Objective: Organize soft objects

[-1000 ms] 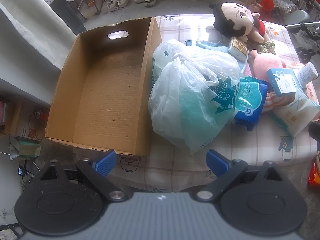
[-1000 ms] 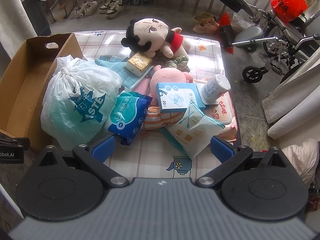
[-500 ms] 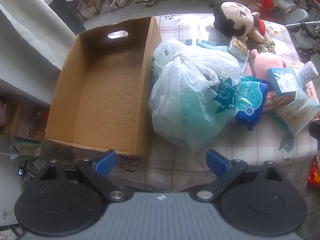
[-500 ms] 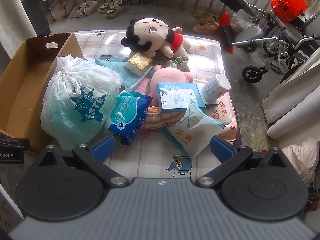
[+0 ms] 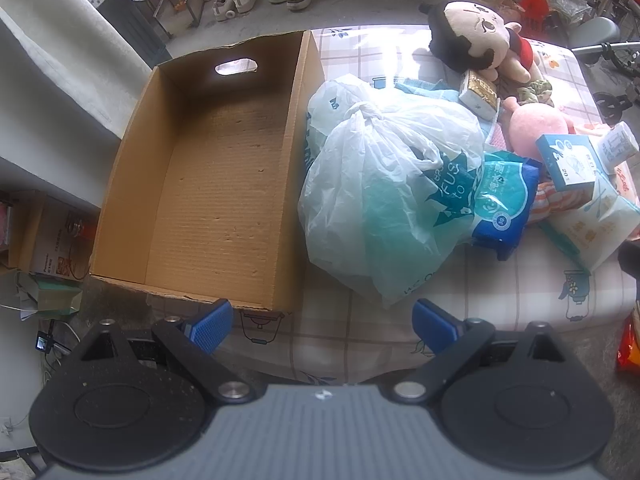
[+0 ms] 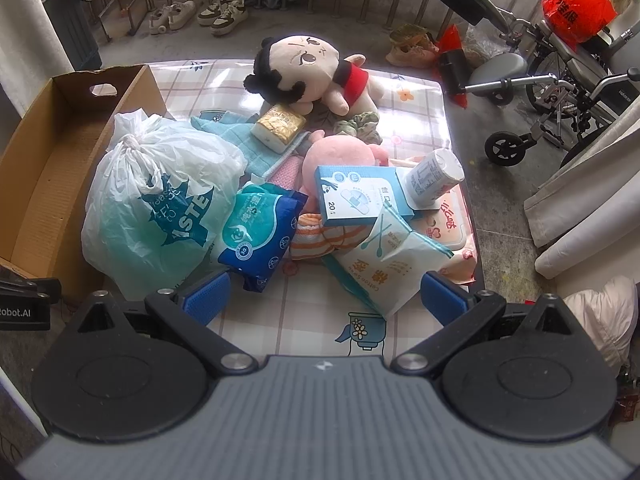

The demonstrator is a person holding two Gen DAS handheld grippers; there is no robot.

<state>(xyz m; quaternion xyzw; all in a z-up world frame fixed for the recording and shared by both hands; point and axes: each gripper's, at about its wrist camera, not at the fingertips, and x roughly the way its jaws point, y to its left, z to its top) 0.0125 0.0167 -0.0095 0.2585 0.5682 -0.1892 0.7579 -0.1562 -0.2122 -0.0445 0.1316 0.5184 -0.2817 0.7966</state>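
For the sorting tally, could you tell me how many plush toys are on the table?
2: the black-haired doll lies at the table's far edge; the pink plush sits mid-pile, partly under a blue box. Others may be buried.

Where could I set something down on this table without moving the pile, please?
The cardboard box is bare inside. Bare tablecloth runs along the near edge, below the blue wipes pack and cotton swab bag. Another strip lies left of the doll. The middle is crowded.

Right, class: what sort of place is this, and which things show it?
Probably a home balcony or porch: sneakers lined up by railing bars, a wheelchair parked alongside, and a table piled with household goods beside a cardboard box.
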